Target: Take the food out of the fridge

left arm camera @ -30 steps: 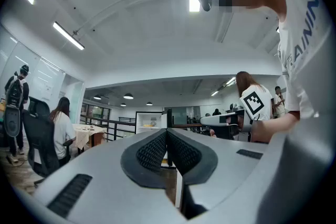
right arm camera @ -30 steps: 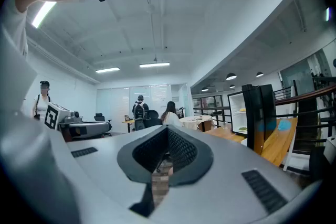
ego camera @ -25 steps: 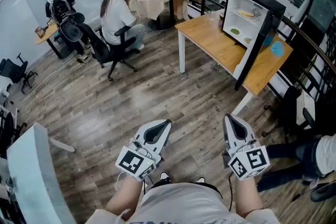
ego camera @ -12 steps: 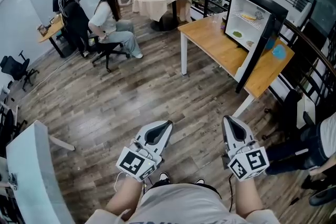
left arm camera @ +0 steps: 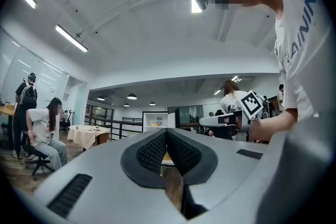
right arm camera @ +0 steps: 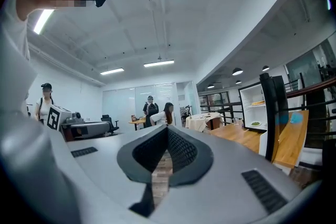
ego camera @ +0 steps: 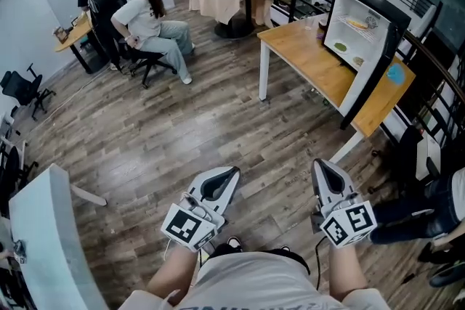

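Head view: looking across the wooden floor toward the fridge (ego camera: pixel 363 25), standing with its door open on the wooden table (ego camera: pixel 305 62). Seeing yellow food (ego camera: pixel 357 23) lying on the upper shelf inside the fridge, green food (ego camera: pixel 341 47) and one more small item (ego camera: pixel 358 60) lying on the shelf below, all untouched. Holding the left gripper (ego camera: pixel 231 172) and the right gripper (ego camera: pixel 320 165) well apart from the fridge, both with jaws pressed together and pinching nothing. Judging the task as hardly begun: approaching the fridge, reaching in, gripping each item and carrying it out all remaining. Finding no brand or label readable on the fridge. Noticing only black-and-white square markers on the gripper cubes and, in the left gripper view, blue letters on a white shirt (left arm camera: pixel 299 50), cut off at the edge and not making a whole word.
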Tool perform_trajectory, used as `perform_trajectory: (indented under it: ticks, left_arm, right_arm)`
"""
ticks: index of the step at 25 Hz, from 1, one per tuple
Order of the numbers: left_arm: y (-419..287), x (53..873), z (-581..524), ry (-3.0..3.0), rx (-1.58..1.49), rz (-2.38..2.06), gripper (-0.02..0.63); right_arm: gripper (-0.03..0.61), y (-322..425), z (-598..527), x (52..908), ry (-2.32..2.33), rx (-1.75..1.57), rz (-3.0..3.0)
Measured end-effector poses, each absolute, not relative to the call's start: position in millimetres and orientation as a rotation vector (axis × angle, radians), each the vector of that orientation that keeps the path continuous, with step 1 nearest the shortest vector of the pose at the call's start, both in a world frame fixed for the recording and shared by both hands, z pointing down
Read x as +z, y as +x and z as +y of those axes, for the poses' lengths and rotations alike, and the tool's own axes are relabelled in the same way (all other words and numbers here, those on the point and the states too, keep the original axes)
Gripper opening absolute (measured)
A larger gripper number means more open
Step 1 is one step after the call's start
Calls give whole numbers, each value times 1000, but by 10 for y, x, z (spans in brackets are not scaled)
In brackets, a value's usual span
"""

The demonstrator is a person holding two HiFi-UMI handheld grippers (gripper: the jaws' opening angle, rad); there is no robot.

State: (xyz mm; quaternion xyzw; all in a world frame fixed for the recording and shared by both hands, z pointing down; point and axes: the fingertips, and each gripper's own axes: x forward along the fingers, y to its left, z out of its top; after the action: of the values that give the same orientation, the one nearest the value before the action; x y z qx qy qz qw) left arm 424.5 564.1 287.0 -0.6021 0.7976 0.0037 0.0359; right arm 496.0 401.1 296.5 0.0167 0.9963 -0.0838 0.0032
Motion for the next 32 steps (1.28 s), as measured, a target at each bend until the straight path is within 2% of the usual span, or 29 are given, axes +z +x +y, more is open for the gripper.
perform_trajectory:
  ticks: [16, 32]
  left_arm:
    - [3347, 3048, 5940, -1851, 13, 2473, 9]
    - [2073, 2944, 4895, -1762, -35, 2543, 9]
  right_arm:
    - [18, 4085, 4370, 3142, 103, -268, 3165]
    - [18, 2680, 3291, 3080, 227, -256, 3159]
